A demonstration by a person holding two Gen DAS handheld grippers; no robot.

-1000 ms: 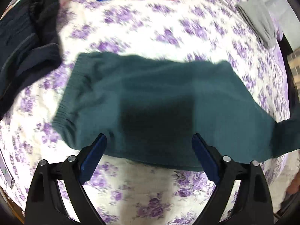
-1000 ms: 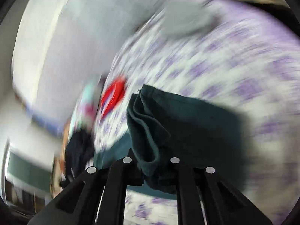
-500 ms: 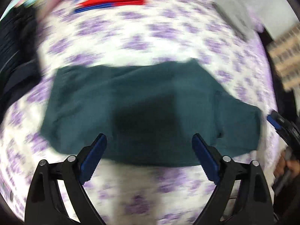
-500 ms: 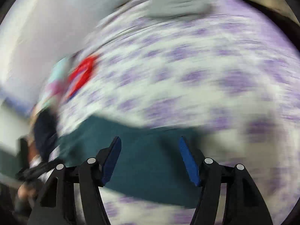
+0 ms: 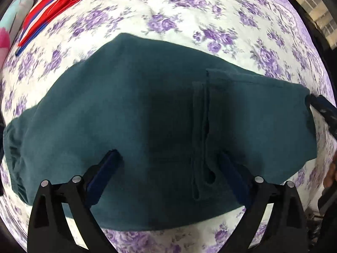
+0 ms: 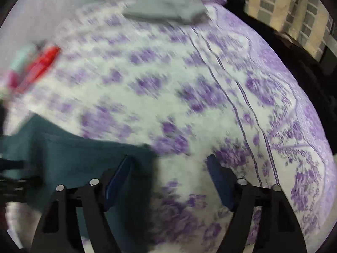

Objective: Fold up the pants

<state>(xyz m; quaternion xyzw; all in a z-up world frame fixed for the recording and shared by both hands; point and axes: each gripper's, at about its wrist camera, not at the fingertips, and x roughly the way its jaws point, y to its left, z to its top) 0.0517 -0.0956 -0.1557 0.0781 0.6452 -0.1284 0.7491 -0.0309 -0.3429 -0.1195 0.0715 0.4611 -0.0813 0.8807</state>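
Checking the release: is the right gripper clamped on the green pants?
No: the right gripper stands open, only floral bedsheet between its jaws, green pants beside.

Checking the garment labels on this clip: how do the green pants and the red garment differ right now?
The green pants are plain dark teal; the red garment has blue and white stripes. The green pants lie under the open left gripper, filling its view; the red garment sits far off near the bed's edge. Both lie folded on the floral bedsheet.
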